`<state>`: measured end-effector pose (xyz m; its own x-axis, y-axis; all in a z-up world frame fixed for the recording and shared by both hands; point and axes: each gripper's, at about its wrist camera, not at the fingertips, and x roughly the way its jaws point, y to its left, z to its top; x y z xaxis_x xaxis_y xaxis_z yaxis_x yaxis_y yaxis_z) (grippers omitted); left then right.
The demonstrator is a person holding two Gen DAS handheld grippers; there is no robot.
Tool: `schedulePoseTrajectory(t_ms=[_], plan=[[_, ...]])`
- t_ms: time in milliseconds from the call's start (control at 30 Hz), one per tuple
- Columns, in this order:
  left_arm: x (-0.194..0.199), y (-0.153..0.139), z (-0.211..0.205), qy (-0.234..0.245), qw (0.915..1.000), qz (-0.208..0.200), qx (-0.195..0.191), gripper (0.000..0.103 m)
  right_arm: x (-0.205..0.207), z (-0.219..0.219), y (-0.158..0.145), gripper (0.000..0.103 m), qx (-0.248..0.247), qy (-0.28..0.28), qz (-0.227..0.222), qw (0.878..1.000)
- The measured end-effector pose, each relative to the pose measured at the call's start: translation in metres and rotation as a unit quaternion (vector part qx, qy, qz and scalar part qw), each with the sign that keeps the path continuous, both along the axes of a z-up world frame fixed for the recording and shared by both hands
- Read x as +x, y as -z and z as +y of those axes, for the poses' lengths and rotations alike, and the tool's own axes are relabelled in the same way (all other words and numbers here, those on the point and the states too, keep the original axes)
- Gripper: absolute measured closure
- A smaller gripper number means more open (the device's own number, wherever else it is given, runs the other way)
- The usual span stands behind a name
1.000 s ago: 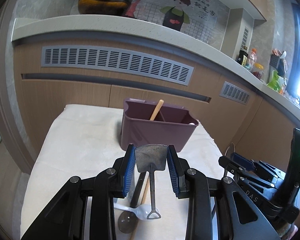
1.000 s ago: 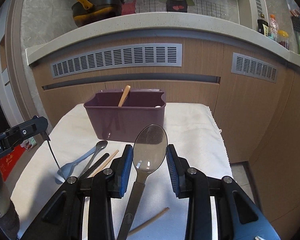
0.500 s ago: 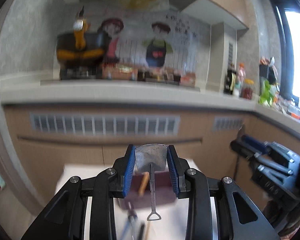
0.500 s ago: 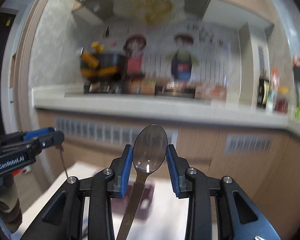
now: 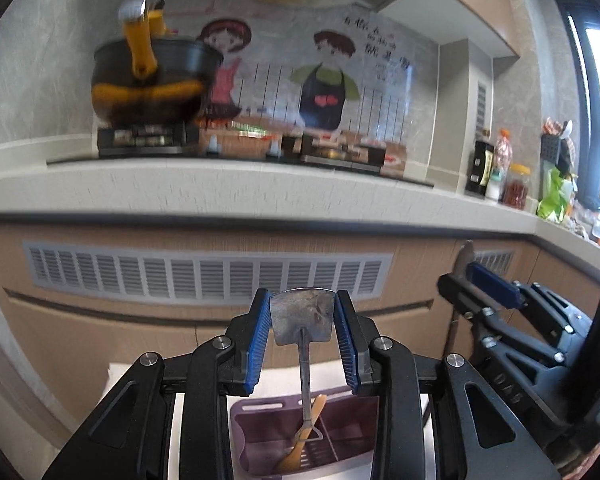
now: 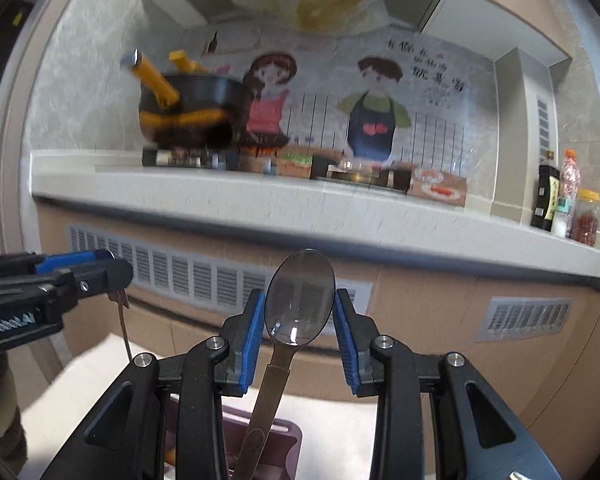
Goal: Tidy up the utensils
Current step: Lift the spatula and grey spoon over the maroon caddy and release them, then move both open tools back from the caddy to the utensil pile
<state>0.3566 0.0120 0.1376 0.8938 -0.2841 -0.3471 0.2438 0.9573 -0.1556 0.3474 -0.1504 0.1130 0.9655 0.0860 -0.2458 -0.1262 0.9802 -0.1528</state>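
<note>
My left gripper (image 5: 302, 320) is shut on a small metal spatula (image 5: 302, 316), blade between the blue pads, handle hanging down over the purple utensil box (image 5: 260, 428). A wooden utensil (image 5: 300, 446) stands in the box. My right gripper (image 6: 299, 316) is shut on a metal spoon (image 6: 299, 300), bowl up, handle pointing down toward the purple box (image 6: 288, 440). The right gripper also shows in the left wrist view (image 5: 488, 284), and the left gripper in the right wrist view (image 6: 80, 276). Both are raised above the box.
The box stands on a white cloth-covered table (image 6: 80, 384). Behind is a wooden cabinet front with vents (image 5: 204, 276) under a white counter (image 5: 220, 188) carrying a black pot (image 5: 152, 76) and bottles (image 5: 496, 176).
Both grippers rose and tilted upward, each still holding its utensil. The table and loose utensils dropped out of view; the box now sits directly below the hanging handles.
</note>
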Motion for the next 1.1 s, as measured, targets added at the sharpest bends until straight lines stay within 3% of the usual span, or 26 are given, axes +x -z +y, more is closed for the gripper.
schedulePoseTrajectory(t_ms=[333,400,467,533,700,767,967,1100], plan=[[0.026,0.061,-0.002,0.007,0.9986,0.053,0.003,0.070,0.035,0.003,0.074,0.070,-0.010,-0.020,0.096,0.995],[0.027,0.072,-0.003,0.012,0.9978,0.066,0.004,0.069,0.038,0.003,0.084,0.065,-0.018,-0.033,0.126,0.991],[0.030,0.082,-0.003,0.015,0.9965,0.082,0.004,0.063,0.036,0.003,0.089,0.050,-0.026,-0.034,0.134,0.990],[0.028,0.087,-0.001,0.013,0.9958,0.090,-0.002,0.051,0.026,0.000,0.090,0.038,-0.034,-0.032,0.127,0.991],[0.007,0.082,0.011,-0.001,0.9962,0.087,-0.007,0.046,-0.009,-0.010,0.079,0.033,-0.055,-0.045,0.125,0.990],[-0.008,0.080,0.018,-0.008,0.9962,0.086,-0.005,0.041,-0.026,-0.013,0.078,0.017,-0.061,-0.058,0.135,0.987],[-0.058,0.094,0.036,-0.025,0.9933,0.112,0.012,0.032,-0.088,-0.015,0.094,0.015,-0.111,-0.075,0.174,0.976],[-0.095,0.115,0.045,-0.030,0.9897,0.139,0.013,0.028,-0.128,-0.016,0.121,0.015,-0.099,-0.077,0.239,0.963]])
